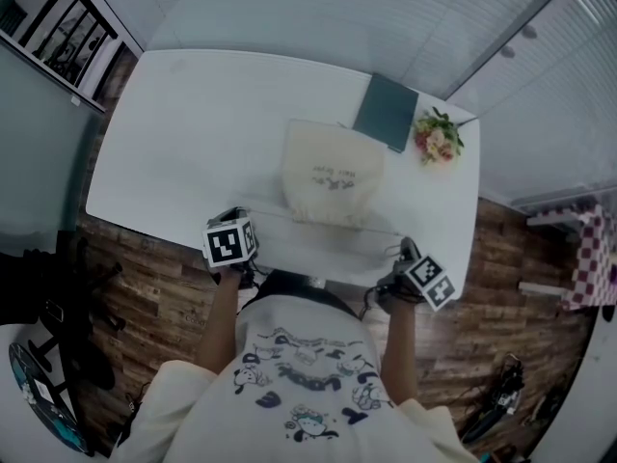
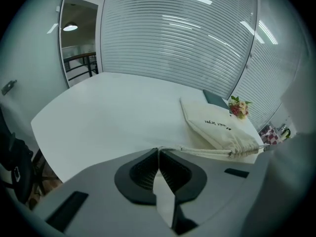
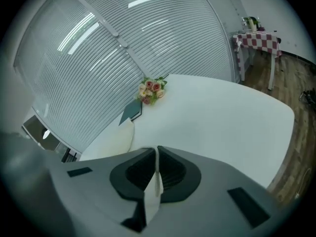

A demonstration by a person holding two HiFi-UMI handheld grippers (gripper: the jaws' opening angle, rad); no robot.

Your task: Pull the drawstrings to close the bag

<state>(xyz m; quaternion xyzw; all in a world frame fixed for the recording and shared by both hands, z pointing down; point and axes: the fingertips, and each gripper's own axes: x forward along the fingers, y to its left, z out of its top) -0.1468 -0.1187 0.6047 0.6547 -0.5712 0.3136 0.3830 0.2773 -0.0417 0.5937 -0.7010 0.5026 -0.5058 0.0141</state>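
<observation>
Pinching left drawstring (image 2: pixel 207 152) in left gripper (image 2: pixel 159 150), jaws closed tight on cord, at near edge of white table (image 1: pixel 193 133). Noting cream drawstring bag (image 1: pixel 331 174) lying flat mid-table, mouth gathered, dark notebook (image 1: pixel 387 111) and flower bouquet (image 1: pixel 437 139) just beyond. Pinching right drawstring (image 1: pixel 381 230) in right gripper (image 3: pixel 157 150), jaws likewise closed.

— How many of each do we count?
— We count one cream drawstring bag (image 1: pixel 331 174), two drawstrings (image 2: pixel 207 152), one dark notebook (image 1: pixel 387 111), one flower bouquet (image 1: pixel 437 139) and one white table (image 1: pixel 193 133).
— And grippers?
— Two: the left gripper (image 2: pixel 158 151) and the right gripper (image 3: pixel 157 149).
</observation>
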